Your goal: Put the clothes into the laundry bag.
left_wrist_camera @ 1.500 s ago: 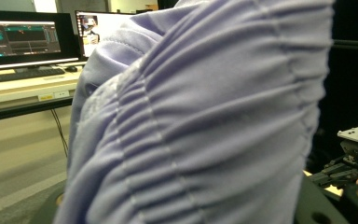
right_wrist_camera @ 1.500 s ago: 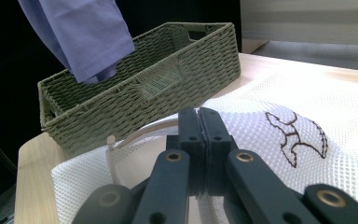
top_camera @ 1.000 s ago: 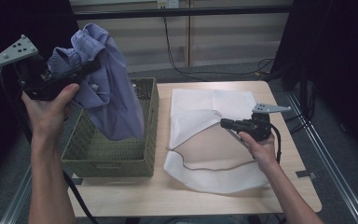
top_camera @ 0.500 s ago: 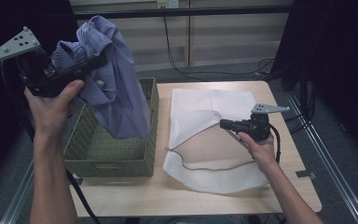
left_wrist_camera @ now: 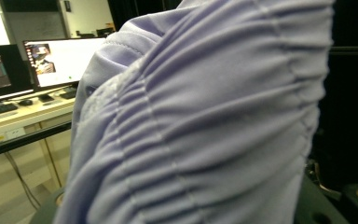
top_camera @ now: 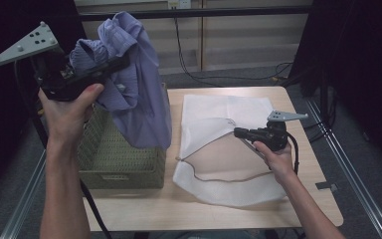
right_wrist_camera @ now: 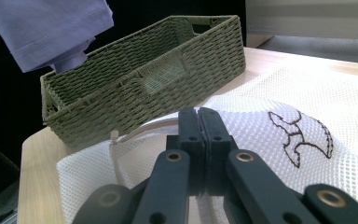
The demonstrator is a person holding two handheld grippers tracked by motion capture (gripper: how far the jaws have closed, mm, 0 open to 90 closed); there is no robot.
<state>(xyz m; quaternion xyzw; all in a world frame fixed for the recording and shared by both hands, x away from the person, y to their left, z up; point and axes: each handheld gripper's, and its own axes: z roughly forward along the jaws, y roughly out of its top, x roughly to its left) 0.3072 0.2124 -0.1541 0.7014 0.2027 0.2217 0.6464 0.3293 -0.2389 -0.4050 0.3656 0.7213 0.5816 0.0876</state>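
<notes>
A lilac shirt [top_camera: 139, 99] hangs bunched from my left gripper [top_camera: 113, 65], which is shut on its upper folds, high over the green woven basket [top_camera: 119, 167] at the table's left. In the left gripper view the shirt's gathered cloth [left_wrist_camera: 205, 121] hides the jaws. A white mesh bag [top_camera: 229, 109] lies on the table's right half, its mouth facing the basket. My right gripper [top_camera: 238, 132] is shut on the bag's upper rim and holds it raised. In the right gripper view its gripper [right_wrist_camera: 199, 116] is pressed together over the mesh bag [right_wrist_camera: 279, 154], with the basket [right_wrist_camera: 158, 79] and the shirt's hem [right_wrist_camera: 51, 28] beyond.
The wooden table [top_camera: 308, 199] has bare surface in front of the bag and basket. Cables [top_camera: 258, 74] lie on the floor behind it, and metal rails [top_camera: 348, 164] run along its right side. A desk with monitors [left_wrist_camera: 51, 60] stands farther off.
My left hand has lifted the shirt higher and a little to the right, so its hem now hangs over the basket's right wall. The right hand and the bag have stayed still.
</notes>
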